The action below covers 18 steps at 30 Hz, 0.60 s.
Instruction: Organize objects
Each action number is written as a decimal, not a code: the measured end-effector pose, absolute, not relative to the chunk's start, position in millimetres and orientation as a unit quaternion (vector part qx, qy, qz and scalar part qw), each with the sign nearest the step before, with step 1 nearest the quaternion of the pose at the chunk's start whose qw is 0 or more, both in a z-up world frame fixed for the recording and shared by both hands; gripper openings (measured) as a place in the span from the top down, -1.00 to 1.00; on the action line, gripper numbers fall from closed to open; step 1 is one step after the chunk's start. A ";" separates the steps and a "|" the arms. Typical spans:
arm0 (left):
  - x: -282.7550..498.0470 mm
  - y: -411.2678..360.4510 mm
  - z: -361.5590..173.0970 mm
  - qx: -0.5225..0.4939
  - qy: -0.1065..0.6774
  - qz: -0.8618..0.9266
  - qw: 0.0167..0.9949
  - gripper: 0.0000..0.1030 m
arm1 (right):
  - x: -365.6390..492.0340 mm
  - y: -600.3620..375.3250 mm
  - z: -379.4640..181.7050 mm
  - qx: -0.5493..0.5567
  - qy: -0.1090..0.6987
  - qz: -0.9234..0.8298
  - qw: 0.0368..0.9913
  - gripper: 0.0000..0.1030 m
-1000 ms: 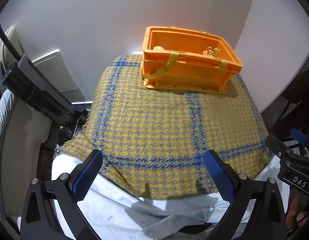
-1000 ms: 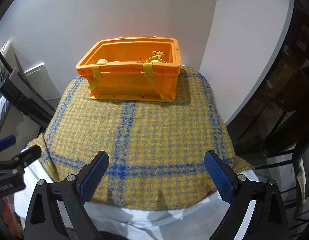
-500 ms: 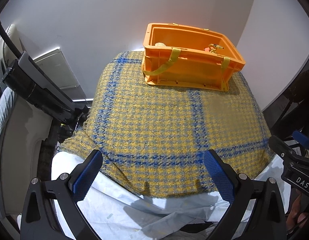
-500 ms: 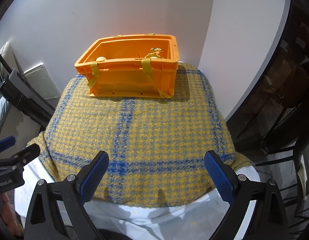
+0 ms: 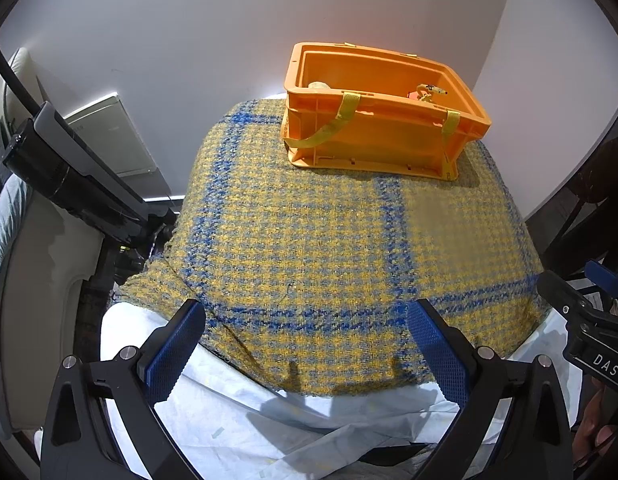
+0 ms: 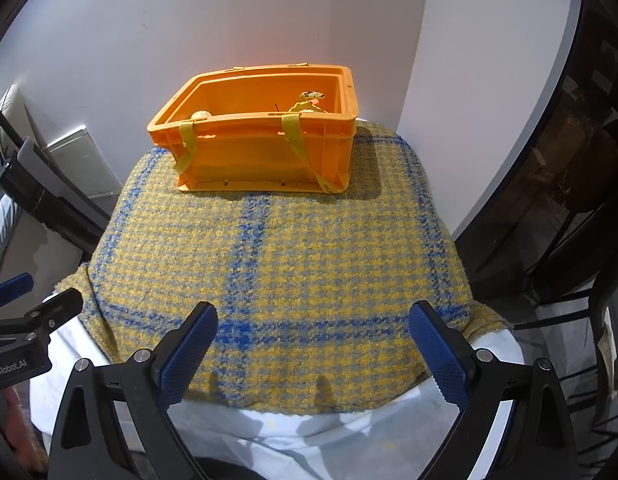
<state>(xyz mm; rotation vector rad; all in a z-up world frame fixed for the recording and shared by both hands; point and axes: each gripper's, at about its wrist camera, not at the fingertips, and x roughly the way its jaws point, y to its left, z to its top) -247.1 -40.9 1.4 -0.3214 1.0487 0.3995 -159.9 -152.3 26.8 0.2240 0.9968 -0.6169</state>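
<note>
orange crate (image 5: 383, 128) sits at the far edge of the checked blanket (image 5: 333, 240); left gripper (image 5: 309, 344) and right gripper (image 6: 315, 340) both gape wide, empty.

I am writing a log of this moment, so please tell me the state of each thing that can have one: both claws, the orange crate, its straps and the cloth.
Left claw: open, empty.
Right claw: open, empty.
Orange crate: upright, no lid, small items inside.
Yellow straps: hanging loose over the near wall.
Checked cloth: spread flat under the crate.
</note>
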 end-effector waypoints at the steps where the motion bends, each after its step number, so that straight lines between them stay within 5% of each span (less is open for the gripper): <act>1: -247.2 -40.8 1.5 -0.151 0.495 0.188 0.835 -1.00 | -159.9 -152.1 26.7 0.106 0.469 -0.290 0.827 -0.87; 18: -248.3 -39.0 -0.2 -0.144 0.499 0.174 0.837 -1.00 | -160.6 -151.4 28.0 0.108 0.469 -0.288 0.828 -0.87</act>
